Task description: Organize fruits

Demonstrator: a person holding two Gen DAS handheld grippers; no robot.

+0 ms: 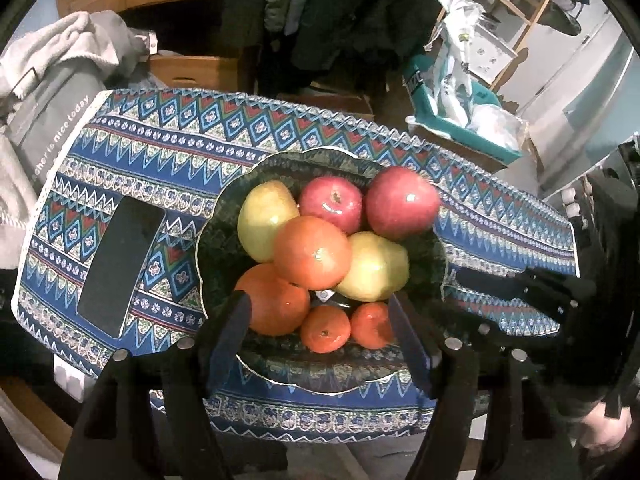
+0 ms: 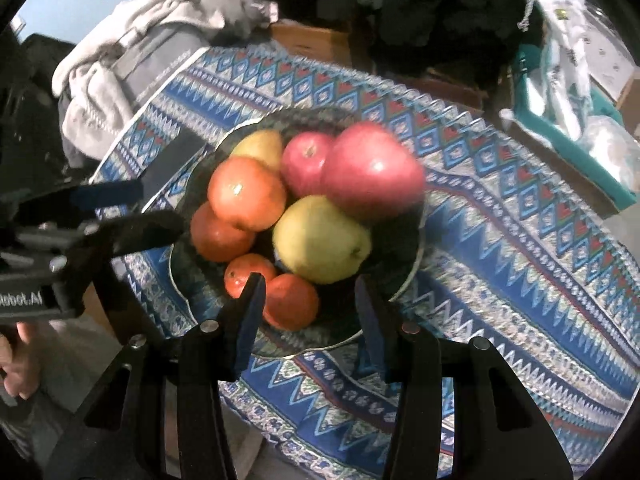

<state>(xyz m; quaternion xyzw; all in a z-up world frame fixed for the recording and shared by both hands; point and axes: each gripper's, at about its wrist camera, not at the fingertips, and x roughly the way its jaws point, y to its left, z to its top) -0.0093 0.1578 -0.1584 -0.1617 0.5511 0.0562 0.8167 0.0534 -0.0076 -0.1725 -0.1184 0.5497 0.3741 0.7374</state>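
Observation:
A dark patterned bowl [image 1: 224, 216] on a blue patterned tablecloth holds two red apples [image 1: 402, 202], two yellow pears [image 1: 374, 266], two large oranges [image 1: 312, 252] and two small mandarins [image 1: 325, 329]. My left gripper [image 1: 320, 312] is open and empty, its fingers astride the near fruits just above the bowl's front. My right gripper [image 2: 310, 296] is open and empty above the bowl's [image 2: 416, 252] near rim, close to a mandarin [image 2: 290, 300] and a pear [image 2: 320, 238]. The right gripper also shows in the left wrist view [image 1: 500, 284].
A black phone [image 1: 120, 264] lies on the cloth [image 1: 168, 152] left of the bowl. Grey clothes [image 1: 48, 64] are piled at the table's far left. A teal box with plastic bags [image 1: 460, 104] sits off the far right. Cardboard boxes and dark coats stand behind.

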